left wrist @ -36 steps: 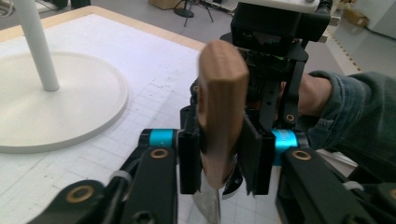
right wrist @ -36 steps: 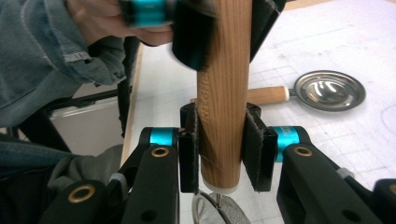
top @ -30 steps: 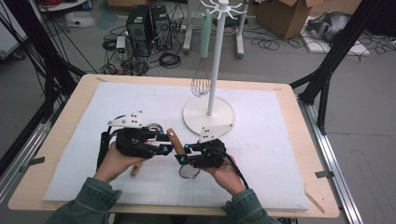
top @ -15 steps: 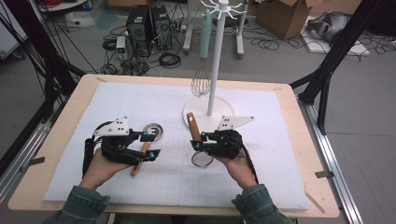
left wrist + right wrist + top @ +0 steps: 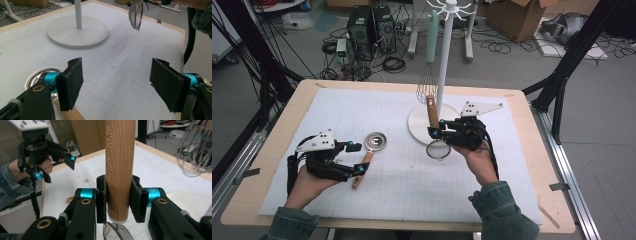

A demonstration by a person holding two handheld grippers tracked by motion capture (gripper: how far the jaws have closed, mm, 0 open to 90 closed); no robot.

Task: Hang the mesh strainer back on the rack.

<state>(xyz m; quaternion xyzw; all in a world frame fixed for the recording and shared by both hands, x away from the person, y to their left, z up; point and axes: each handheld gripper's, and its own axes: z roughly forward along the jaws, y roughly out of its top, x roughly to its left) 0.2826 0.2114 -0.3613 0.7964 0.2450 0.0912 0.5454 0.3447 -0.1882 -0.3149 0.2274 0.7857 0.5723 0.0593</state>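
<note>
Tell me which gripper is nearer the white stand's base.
Right. The right gripper, holding a wooden-handled strainer, hangs at the edge of the base; the left gripper sits well off to its left.

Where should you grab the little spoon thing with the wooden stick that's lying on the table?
Take the scoop by its wooden handle, near the middle, coming straight down from above. It lies flat on the mat, so the jaws can close across the straight handle's narrow width, while the round metal bowl is wide and shallow. The open left tool is right beside it.

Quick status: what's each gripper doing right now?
Left gripper: open, fingers just opening, nothing between them.
Right gripper: shut on the strainer's wooden handle.
</note>
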